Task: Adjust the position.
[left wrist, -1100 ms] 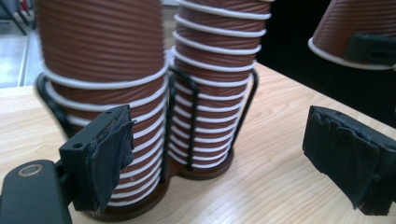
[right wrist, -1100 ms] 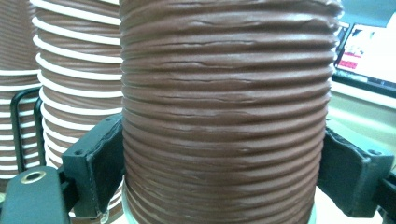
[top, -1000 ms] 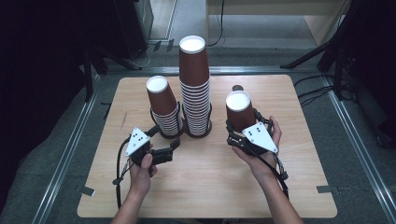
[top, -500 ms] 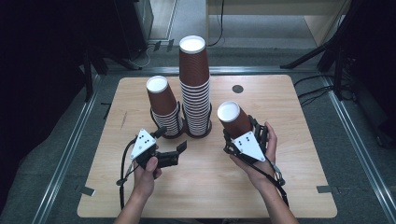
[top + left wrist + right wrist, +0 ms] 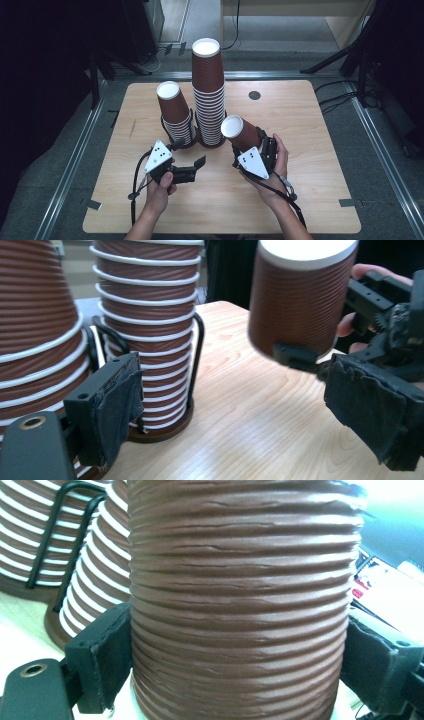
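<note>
Gripping the ribbed cup [image 5: 243, 134] tilted, the right gripper [image 5: 257, 150] may crush it; left gripper [image 5: 192, 167] hangs open, empty, near the stacks [image 5: 207, 100]

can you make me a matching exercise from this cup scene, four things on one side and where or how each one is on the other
Things:
1. tall cup stack
2. short cup stack
3. single cup
4. left gripper

States:
A. jaws open, nothing between them
B. tilted, clamped between the jaws of the right gripper
C. upright in a black wire holder, the highest thing on the table
D. leftmost stack, in its own wire holder

Pairs: 1-C, 2-D, 3-B, 4-A
</note>
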A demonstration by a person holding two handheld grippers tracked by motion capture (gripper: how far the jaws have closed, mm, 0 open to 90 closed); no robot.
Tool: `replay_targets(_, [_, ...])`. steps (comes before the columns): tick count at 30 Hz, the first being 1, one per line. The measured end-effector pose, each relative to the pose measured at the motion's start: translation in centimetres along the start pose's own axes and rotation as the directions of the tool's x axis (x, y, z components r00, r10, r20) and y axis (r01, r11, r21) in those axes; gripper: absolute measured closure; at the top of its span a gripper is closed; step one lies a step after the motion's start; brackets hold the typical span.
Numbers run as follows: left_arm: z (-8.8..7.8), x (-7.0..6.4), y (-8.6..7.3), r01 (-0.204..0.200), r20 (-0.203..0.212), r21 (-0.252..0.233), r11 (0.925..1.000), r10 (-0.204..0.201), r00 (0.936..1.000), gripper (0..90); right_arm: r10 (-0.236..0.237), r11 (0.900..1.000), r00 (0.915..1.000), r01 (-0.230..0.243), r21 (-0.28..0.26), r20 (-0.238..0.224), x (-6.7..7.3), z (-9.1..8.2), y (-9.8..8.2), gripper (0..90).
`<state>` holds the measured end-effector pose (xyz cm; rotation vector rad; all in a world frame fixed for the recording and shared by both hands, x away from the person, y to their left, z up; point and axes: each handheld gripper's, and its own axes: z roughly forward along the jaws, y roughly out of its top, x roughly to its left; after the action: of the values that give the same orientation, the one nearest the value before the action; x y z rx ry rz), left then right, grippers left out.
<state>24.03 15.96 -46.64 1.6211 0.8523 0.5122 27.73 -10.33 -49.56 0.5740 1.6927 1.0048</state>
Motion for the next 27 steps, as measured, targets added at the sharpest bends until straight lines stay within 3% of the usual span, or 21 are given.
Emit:
replay_targets(4, [0.0, -0.2, 0.1, 0.002, 0.019, -0.006, 1.0, -0.002, 0.9998, 9.1, -0.049, 0.999, 0.9987, 0.048, -0.011, -0.016, 0.7, 0.1, -0.1, 11.6])
replay_targets(12, [0.0, -0.4, 0.0, 0.017, 0.055, -0.008, 0.9998, -0.017, 0.9983, 7.6, -0.097, 0.994, 0.9945, 0.096, -0.047, -0.04, 1.9, 0.0, 0.0, 11.5])
replay_targets(15, [0.1, -0.4, 0.0, 0.025, 0.086, -0.007, 0.9997, -0.025, 0.996, 2.7, -0.121, 0.991, 0.9912, 0.118, -0.063, -0.053, 2.4, -0.1, 0.0, 11.5])
replay_targets(27, [0.3, -0.7, 0.2, 0.007, 0.102, -0.003, 1.0, -0.007, 0.9947, 1.7, -0.195, 0.977, 0.9761, 0.185, -0.102, -0.097, 4.3, -0.3, -0.1, 11.4])
